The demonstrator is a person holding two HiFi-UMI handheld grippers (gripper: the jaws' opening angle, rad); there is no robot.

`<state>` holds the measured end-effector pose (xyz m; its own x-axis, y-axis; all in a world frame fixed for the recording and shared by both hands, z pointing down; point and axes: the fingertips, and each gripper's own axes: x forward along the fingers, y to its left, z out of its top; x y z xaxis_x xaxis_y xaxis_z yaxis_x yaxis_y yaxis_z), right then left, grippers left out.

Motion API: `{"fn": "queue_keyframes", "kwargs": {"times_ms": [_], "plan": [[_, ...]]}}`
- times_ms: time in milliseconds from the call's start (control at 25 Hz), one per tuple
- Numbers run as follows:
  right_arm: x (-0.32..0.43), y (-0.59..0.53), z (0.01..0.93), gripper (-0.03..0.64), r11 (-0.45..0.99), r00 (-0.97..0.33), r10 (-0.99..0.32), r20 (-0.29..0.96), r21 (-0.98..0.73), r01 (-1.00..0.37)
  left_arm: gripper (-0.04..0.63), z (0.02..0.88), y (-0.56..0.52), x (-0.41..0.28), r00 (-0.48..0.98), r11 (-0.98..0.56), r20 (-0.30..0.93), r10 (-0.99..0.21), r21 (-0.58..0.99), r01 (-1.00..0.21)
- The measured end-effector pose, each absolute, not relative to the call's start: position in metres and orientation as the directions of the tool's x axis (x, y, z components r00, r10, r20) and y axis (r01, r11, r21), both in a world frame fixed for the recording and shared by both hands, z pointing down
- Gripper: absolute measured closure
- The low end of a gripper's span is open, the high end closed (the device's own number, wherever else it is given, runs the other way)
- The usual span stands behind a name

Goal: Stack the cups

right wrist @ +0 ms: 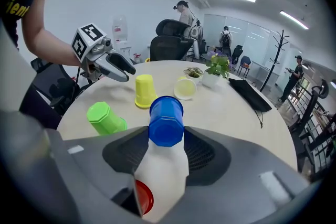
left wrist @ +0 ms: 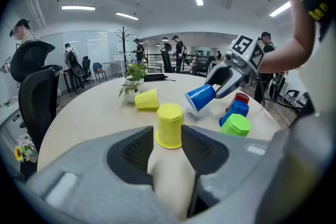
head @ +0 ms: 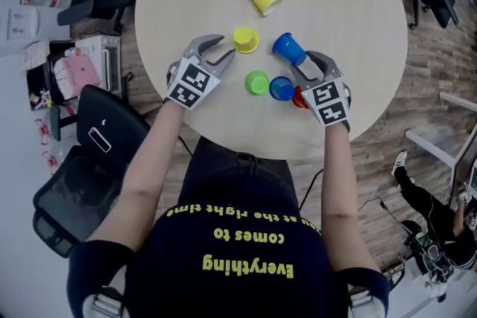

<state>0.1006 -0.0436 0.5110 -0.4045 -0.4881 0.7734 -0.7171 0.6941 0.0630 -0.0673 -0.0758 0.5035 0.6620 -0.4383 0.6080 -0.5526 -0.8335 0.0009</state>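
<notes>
Through the head view, I see my left claw (head: 226,48) part way open, its tips right at the yellow cup (head: 244,39), which stands upside down on the round table (head: 358,26). My right claw (head: 298,62) is closed on a blue cup (head: 287,48) and holds it up, tipped on its side. Close by sit a green cup (head: 257,83), a second blue cup (head: 281,88) and a red cup (head: 299,97). In the left gripper view, the yellow cup (left wrist: 169,124) sits between the pads with hardly any room, but I don't think they squeeze it yet. In the right gripper view, the pads pinch the blue cup (right wrist: 166,122) near its closed end. If my left claw shuts off-centre, that light cup may skid away or fall over. The blue cup is pinched near one end, so it may twist or slip out — and the two claws are near enough to bump.
</notes>
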Motion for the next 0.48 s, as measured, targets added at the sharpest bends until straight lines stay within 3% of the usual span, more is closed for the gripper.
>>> {"fn": "queue_keyframes", "kwargs": {"times_ms": [480], "plan": [[0.119,-0.032,0.510,0.396,0.751,-0.276,-0.412,0.868,0.153,-0.642,0.424,0.502,-0.069,-0.055,0.695,-0.831,0.579,-0.427,0.053,-0.554]]}}
